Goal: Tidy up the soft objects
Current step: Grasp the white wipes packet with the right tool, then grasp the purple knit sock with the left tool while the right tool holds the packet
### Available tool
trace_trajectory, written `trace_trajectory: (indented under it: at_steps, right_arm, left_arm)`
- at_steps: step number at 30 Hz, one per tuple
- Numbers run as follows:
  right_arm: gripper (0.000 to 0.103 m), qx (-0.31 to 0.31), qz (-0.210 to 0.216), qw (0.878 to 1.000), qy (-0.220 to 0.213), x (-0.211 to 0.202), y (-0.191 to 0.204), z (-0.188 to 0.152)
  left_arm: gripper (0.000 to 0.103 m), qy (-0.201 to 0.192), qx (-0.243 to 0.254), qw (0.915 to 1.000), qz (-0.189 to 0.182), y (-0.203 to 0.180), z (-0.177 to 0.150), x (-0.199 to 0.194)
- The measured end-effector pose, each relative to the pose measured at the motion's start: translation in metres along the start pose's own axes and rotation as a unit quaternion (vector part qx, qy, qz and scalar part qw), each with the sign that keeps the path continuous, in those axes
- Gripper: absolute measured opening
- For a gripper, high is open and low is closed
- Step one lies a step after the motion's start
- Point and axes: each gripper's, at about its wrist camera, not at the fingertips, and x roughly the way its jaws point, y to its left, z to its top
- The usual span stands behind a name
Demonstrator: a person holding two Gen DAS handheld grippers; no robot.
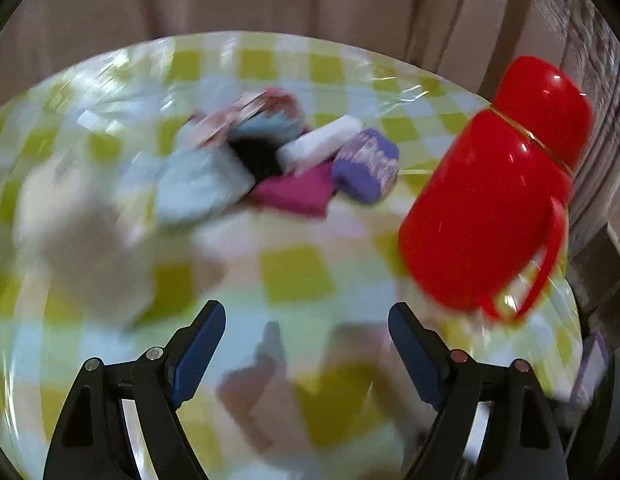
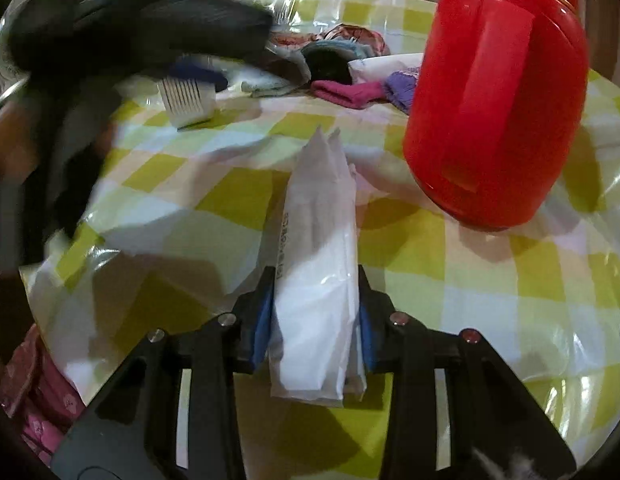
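Observation:
My right gripper (image 2: 316,280) is shut on a white plastic packet (image 2: 320,220), which stands on edge and points away over the checked tablecloth (image 2: 490,280). Wide open, my left gripper (image 1: 306,312) hangs above the cloth with nothing between its blue pads (image 1: 198,352). Beyond it lies a pile of soft things: a light blue cloth (image 1: 198,184), a magenta cloth (image 1: 298,192), a purple sock (image 1: 366,168), a white block (image 1: 318,144) and a patterned piece (image 1: 254,112). The right wrist view shows the same pile (image 2: 346,92) at the back, with the left gripper a dark blur (image 2: 142,28) at the upper left.
A tall red thermos jug (image 1: 490,200) stands at the right of the round table, close to the packet (image 2: 498,100). A white ribbed object (image 2: 186,100) lies under the blurred left gripper. A blurred whitish shape (image 1: 82,240) sits left. Pink flowered fabric (image 2: 34,392) shows past the table's near edge.

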Motion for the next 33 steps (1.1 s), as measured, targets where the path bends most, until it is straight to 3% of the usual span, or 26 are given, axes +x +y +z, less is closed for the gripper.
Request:
trace_trajectory:
  at_steps: [3,8,13,15,17,18,19,20,21,24,28,33]
  right_arm:
    - [0.041,-0.002,0.0,1.0,-0.008,0.002,0.0,0.001]
    - [0.041,-0.006,0.001,1.0,-0.01,0.003,0.0,0.002]
    - [0.042,-0.006,0.005,1.0,-0.009,0.001,0.002,0.002]
    - [0.043,-0.009,0.004,1.0,-0.01,0.001,0.003,0.002]
    - [0.043,-0.011,0.002,1.0,-0.009,0.002,0.004,0.003]
    - [0.043,-0.012,0.002,1.0,-0.01,0.002,0.004,0.003]
    - [0.043,-0.012,0.002,1.0,-0.01,0.003,0.003,0.004]
    - [0.043,-0.012,0.002,1.0,-0.01,0.003,0.004,0.004]
    - [0.043,-0.012,0.001,1.0,-0.01,0.002,0.004,0.003]
    - [0.043,-0.013,0.0,1.0,-0.011,0.003,0.006,0.003]
    - [0.043,-0.016,-0.001,1.0,-0.012,0.004,0.007,0.002]
    - [0.043,-0.015,-0.002,1.0,-0.012,0.004,0.01,0.002]
  left_arm:
    - [0.085,-0.003,0.062,0.9979,0.017,-0.025,0.041,0.035]
    - [0.078,0.013,0.096,0.9935,0.059,-0.041,0.088,0.097]
    - [0.079,0.038,0.093,0.9944,0.034,-0.035,0.116,0.139]
    - [0.082,0.049,0.108,0.9927,0.021,-0.039,0.119,0.151]
    - [0.083,0.048,0.136,0.989,0.034,-0.046,0.119,0.16]
    - [0.076,0.047,0.154,0.9859,0.047,-0.05,0.119,0.164]
    - [0.028,0.041,0.161,0.9845,0.056,-0.051,0.117,0.164]
    - [0.017,0.03,0.162,0.9847,0.057,-0.05,0.113,0.161]
    - [0.017,0.035,0.152,0.987,0.038,-0.047,0.11,0.158]
    - [0.017,-0.009,0.113,0.9932,0.029,-0.033,0.092,0.124]
    - [0.017,-0.041,0.073,0.9963,0.018,-0.012,0.042,0.061]
    - [0.021,-0.037,0.041,0.9985,0.006,0.021,-0.033,-0.014]
